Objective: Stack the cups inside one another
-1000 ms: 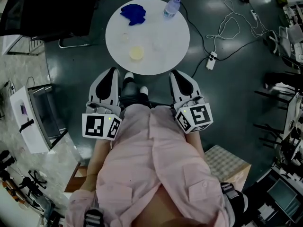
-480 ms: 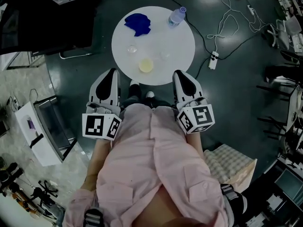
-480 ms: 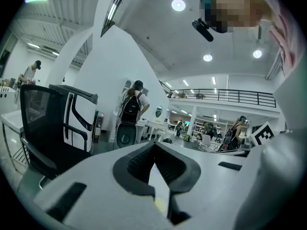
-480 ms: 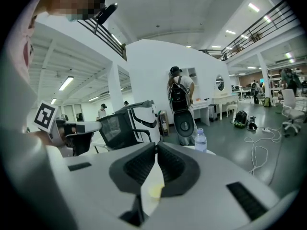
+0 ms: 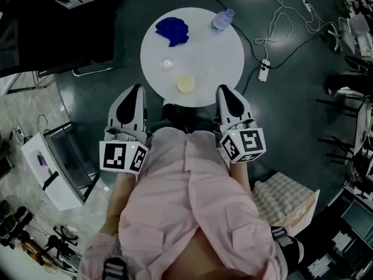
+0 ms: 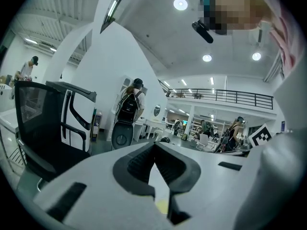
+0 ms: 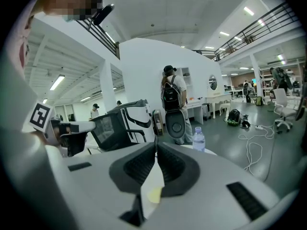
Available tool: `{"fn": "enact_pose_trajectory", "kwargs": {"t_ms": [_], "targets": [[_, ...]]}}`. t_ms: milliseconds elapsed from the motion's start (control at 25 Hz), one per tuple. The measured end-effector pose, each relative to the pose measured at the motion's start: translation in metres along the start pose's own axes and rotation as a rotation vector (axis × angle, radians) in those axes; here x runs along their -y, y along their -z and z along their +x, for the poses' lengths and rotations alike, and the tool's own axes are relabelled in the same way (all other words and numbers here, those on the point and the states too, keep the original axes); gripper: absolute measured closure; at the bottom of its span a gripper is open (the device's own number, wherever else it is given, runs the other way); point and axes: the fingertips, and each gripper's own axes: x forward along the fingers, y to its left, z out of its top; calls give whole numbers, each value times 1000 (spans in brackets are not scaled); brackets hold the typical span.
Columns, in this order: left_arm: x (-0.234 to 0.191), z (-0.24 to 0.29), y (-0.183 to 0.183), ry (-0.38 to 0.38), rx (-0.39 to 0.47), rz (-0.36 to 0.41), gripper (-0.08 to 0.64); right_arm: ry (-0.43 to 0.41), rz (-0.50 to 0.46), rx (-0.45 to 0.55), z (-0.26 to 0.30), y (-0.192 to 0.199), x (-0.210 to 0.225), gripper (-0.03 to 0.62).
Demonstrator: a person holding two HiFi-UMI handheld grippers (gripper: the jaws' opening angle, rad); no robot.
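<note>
A round white table [image 5: 233, 63] stands just ahead of me. On it sits a yellow cup [image 5: 185, 83] near the front edge, and a clear cup [image 5: 167, 64] lies farther back on the left. A second clear cup [image 5: 205, 69] is only faintly visible. My left gripper [image 5: 137, 90] and right gripper [image 5: 223, 91] hover side by side at the table's near edge, apart from the cups. In the left gripper view the left gripper [image 6: 154, 146] has its jaws shut with nothing in them. The right gripper [image 7: 156, 145] is likewise shut and empty.
A blue cloth [image 5: 172, 30] and a water bottle [image 5: 222, 20] rest at the table's far side. A black office chair [image 5: 58, 22] stands at the left. A power strip with cables [image 5: 263, 72] lies on the floor at the right. A checked box [image 5: 282, 200] is beside me.
The table has come nearer and slid right in the head view, so both grippers now reach its front edge. Both stay shut.
</note>
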Motion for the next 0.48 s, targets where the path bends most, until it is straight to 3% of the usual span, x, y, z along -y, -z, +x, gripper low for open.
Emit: {"fn": "enact_pose_trajectory", "kwargs": {"t_ms": [480], "targets": [[10, 24, -9, -26, 12, -16, 551, -30, 4, -25, 22, -9, 25, 558]]}}
